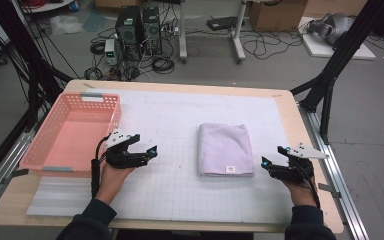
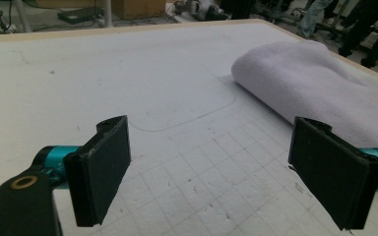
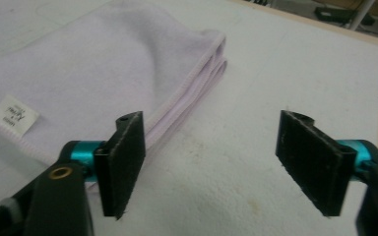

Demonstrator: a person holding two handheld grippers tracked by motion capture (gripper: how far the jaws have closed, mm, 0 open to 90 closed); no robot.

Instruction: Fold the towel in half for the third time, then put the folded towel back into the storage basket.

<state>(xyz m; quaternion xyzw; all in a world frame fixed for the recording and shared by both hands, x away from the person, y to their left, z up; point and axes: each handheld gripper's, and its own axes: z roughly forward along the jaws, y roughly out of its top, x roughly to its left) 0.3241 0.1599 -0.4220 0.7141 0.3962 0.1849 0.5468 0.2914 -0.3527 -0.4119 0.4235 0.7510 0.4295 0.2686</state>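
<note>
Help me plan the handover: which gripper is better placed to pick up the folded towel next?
Probably the right gripper: it sits open beside the folded towel, near its label corner. The left gripper, also open, is farther away.

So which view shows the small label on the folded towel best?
The right gripper view: the label lies close on the towel, though its print stays blurred. The high view shows it as a tiny patch near the towel's front edge. The left gripper view shows the towel's rounded fold.
</note>
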